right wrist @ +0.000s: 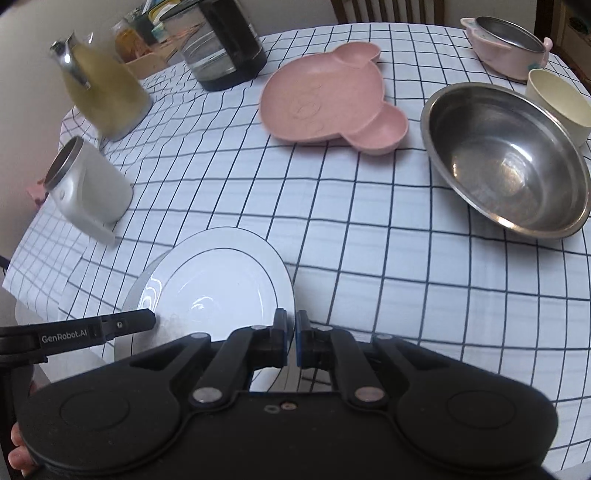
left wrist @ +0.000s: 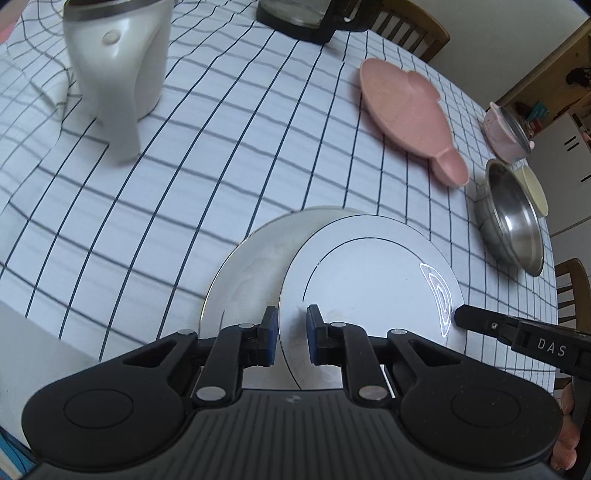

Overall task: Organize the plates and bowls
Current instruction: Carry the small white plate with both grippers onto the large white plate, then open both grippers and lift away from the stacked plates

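Note:
A white plate [left wrist: 369,280] with a thin dark ring is held tilted over a second white plate [left wrist: 255,262] lying on the checked tablecloth. My right gripper [right wrist: 290,338] is shut on the tilted plate's right rim [right wrist: 221,288]. My left gripper [left wrist: 291,334] straddles the plate's opposite rim with its jaws slightly apart. A pink bear-shaped plate [right wrist: 325,103], a steel bowl [right wrist: 506,158], a cream bowl [right wrist: 557,103] and a pink lidded bowl [right wrist: 506,44] stand further back.
A white mug [right wrist: 85,188] lies left of the plates. A yellow jug [right wrist: 103,96], a glass kettle [right wrist: 221,48] and jars stand at the far left. Wooden chairs [left wrist: 410,29] ring the table. The table edge [right wrist: 443,369] runs close below my grippers.

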`<move>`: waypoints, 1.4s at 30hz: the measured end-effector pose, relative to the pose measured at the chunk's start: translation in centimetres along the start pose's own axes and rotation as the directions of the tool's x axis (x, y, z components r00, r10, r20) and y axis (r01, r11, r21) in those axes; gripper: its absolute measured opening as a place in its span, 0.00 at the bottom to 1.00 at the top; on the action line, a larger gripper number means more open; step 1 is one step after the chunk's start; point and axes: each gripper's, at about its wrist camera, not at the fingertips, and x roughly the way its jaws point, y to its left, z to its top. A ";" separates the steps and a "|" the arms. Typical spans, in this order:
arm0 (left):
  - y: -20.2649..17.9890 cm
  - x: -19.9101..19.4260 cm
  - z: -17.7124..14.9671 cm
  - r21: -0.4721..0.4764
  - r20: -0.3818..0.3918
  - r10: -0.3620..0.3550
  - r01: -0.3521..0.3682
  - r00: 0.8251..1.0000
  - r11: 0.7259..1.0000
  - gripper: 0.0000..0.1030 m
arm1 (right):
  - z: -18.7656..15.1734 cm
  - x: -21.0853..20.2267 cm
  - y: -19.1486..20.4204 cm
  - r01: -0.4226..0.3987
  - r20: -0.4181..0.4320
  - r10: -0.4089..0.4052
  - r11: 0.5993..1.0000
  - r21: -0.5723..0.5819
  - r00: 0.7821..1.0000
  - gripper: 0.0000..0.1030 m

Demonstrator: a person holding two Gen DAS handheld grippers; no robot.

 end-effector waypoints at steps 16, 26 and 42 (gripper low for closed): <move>1.3 0.6 -1.6 0.019 -0.018 0.030 -0.030 0.999 0.999 0.14 | -2.1 2.5 0.7 0.007 -0.062 -0.006 1.000 0.019 0.998 0.06; 1.7 0.4 -1.6 0.005 -0.014 0.018 -0.018 1.000 1.000 0.15 | -2.1 2.6 0.9 0.014 -0.047 -0.013 1.000 0.020 0.999 0.06; 1.2 -0.9 -2.5 0.063 0.044 0.032 -0.035 0.999 0.997 0.25 | -2.7 2.2 2.0 0.007 -0.030 -0.008 1.000 -0.013 1.000 0.29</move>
